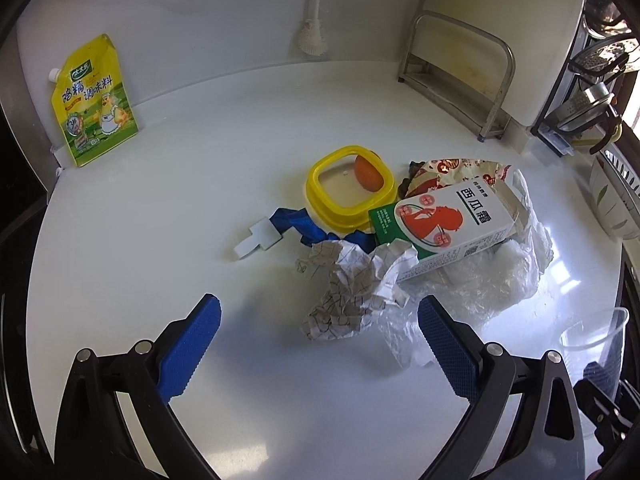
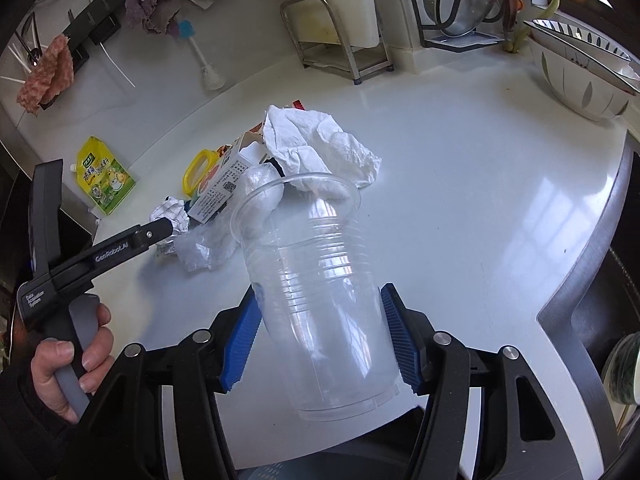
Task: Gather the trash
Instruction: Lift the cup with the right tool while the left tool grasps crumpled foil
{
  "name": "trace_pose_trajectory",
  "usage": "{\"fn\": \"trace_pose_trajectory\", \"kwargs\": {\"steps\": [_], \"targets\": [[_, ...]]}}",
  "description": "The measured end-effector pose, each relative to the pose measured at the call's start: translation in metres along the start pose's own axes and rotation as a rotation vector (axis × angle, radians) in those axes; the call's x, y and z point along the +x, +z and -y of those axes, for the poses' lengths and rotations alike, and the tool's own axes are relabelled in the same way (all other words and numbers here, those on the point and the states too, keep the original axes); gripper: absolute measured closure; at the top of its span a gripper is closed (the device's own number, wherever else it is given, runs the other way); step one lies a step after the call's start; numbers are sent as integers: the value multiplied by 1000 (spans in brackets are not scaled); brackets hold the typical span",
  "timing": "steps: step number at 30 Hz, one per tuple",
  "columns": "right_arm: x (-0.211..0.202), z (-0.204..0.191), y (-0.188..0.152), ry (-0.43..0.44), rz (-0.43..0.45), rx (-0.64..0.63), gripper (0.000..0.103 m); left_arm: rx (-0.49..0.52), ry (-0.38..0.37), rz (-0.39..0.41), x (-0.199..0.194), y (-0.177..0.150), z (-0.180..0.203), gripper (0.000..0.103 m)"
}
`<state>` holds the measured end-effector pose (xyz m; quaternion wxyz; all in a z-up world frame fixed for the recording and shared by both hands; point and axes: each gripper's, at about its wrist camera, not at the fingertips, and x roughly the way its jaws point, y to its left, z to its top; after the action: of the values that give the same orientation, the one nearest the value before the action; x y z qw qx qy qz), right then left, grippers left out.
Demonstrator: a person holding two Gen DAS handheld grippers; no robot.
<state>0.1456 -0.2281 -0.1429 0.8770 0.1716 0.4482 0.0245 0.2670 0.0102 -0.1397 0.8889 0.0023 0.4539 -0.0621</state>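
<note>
So, from the left wrist view, the left gripper (image 1: 318, 322) is being held released over the white desk (image 1: 160, 220), its blue fingers (image 1: 192, 344) spread wide just short of the crumpled paper (image 1: 344, 288) in the trash pile beside a carton (image 1: 444, 224) and yellow lid (image 1: 348, 188). Over on the right wrist view, a clear plastic cup (image 2: 320, 292) is being gripped by the right gripper (image 2: 320, 340), rim tilted toward the pile.

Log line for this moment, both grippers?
left gripper: open, above crumpled paper | right gripper: holding clear plastic cup | trash pile on counter
</note>
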Motion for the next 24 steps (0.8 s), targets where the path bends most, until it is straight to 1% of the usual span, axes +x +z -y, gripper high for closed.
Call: {"fn": "trace_pose_trajectory", "kwargs": {"steps": [3,4,5,6,7,8,10,13,16,24], "targets": [[-2,0,-5,-5,3,20,45,29,10,14,8,4,6,7],[-2,0,-6,-7,2,27,45,36,8,13,11,5,8,12],[-3,-1,-7,-8,2,32,45,40,1,9,14,5,9,18],[-3,-2,-9,-10,2,35,45,40,-11,-3,16,5,10,32],[-4,-3,-10,-12,3,36,45,36,-24,-18,19,5,9,42],[-5,-5,-11,-14,5,36,45,26,-41,-31,21,5,7,45],[-7,-8,-14,-21,7,32,45,5,-70,-40,21,4,3,56],[-9,-12,-18,-25,8,33,45,1,-88,-24,14,4,-4,63],[-10,-15,-22,-29,6,34,45,6,-101,-4,3,4,-12,64],[-26,-27,-37,-29,15,31,45,22,-69,37,-32,-3,-38,64]]}}
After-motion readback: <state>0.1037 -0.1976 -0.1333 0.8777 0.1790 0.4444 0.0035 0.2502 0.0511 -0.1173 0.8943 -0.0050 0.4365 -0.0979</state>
